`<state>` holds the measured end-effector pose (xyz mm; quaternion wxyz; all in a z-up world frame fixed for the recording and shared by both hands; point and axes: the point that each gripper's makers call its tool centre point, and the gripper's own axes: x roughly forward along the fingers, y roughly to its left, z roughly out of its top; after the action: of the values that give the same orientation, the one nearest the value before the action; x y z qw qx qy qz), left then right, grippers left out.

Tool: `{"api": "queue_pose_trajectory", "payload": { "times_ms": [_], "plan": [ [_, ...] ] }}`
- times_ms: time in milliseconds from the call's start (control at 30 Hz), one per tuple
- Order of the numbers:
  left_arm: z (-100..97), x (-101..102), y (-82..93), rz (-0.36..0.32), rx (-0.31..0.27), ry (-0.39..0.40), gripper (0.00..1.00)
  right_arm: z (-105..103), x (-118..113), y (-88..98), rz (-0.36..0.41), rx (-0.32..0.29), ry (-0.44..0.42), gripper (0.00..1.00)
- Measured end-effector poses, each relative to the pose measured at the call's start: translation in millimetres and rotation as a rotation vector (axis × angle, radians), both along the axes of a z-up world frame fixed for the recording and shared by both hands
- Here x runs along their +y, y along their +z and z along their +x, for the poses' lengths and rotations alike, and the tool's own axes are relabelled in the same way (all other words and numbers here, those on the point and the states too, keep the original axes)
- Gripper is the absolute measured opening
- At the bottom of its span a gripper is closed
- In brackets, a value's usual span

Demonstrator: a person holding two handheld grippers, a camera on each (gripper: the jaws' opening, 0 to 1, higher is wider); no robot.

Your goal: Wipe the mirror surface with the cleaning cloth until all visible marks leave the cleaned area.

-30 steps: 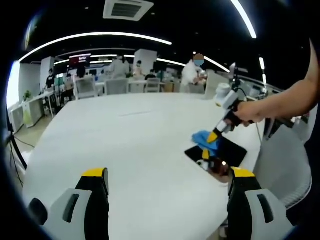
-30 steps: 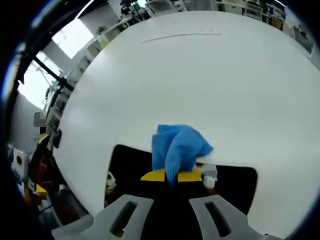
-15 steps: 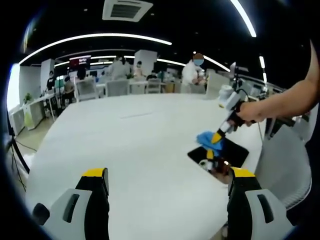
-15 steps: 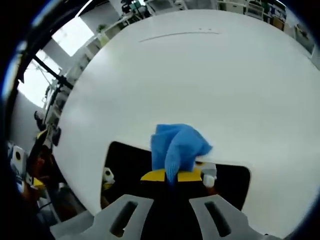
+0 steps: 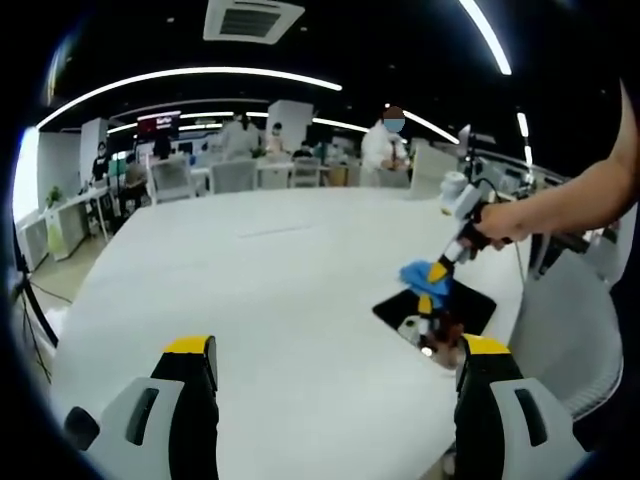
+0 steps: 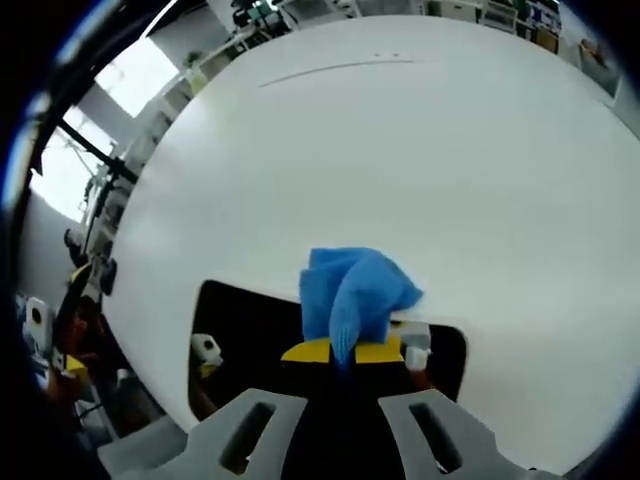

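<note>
While the left gripper [image 5: 335,375] hangs wide open over the white table [image 5: 270,290], the right gripper [image 6: 342,352] presses a pinched blue cloth [image 6: 352,292] onto the mirror [image 6: 245,325].

Your flat rectangular mirror [image 5: 433,313] lies on the round tabletop [image 5: 270,290] near its edge, with the bunched cleaning cloth [image 6: 350,292] on its far side

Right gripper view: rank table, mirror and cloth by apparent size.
1. The white table, which spreads across most of the view.
2. The dark mirror, lying flat on it, partly hidden by the right gripper.
3. The blue cloth, pinched in its jaws. It is nearer the camera, so its size is inflated.
</note>
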<state>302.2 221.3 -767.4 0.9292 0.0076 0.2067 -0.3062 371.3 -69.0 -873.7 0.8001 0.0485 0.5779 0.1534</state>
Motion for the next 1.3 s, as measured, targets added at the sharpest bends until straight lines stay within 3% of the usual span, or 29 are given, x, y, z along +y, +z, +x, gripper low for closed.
{"api": "queue_pose_trajectory", "payload": {
  "times_ms": [433, 700, 1300],
  "plan": [
    [-0.4, -2, -2.1, -0.006, 0.002, 0.003, 1.0, -3, 0, 2.2, -0.003, -0.01, -0.007, 0.0],
    [-4.2, -4, -3.3, -0.007, 0.005, 0.002, 1.0, -6, 0, -0.2, -0.027, -0.071, -0.006, 0.0],
    [-4.9, -12, -3.9, -0.015, -0.001, -0.007, 1.0, -65, 3, 1.4, 0.024, -0.053, -0.028, 0.0]
  ]
}}
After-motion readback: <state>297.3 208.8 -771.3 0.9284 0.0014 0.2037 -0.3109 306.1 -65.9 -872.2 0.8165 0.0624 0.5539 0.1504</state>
